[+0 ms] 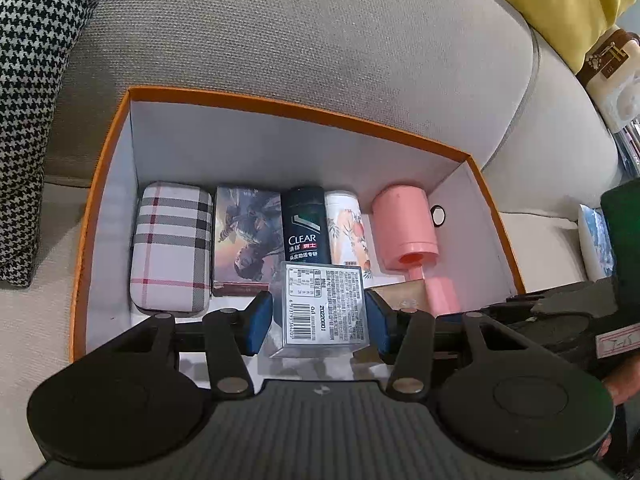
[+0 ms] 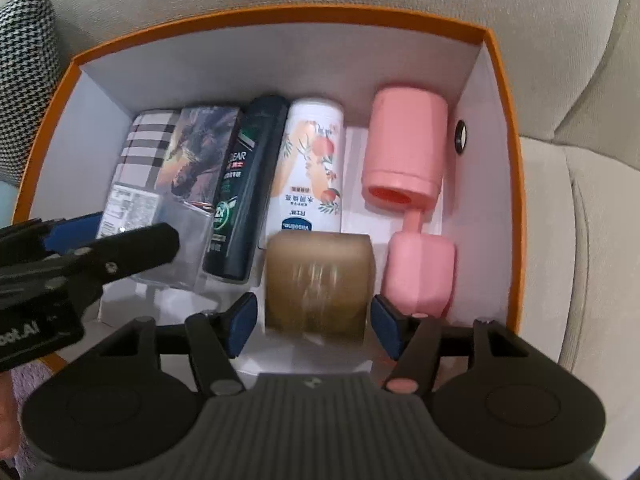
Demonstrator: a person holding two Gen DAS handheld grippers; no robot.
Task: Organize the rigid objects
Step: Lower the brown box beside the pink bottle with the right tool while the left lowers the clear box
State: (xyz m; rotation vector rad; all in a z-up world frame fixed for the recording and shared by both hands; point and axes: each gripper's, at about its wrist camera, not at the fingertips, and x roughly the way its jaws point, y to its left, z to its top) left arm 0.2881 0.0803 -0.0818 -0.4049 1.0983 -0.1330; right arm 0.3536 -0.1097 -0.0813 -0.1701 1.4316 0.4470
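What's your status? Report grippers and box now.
Left gripper shut on clear packet. Right gripper open around tape roll, pads apart from it. Both over orange box; pink dumbbell close right.

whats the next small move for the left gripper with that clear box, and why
Probably lower the left gripper a little and open it, setting the clear box down in the orange box in front of the plaid case and picture box. It is clamped between the blue pads above the floor there, while the tape roll fills the spot to the right.
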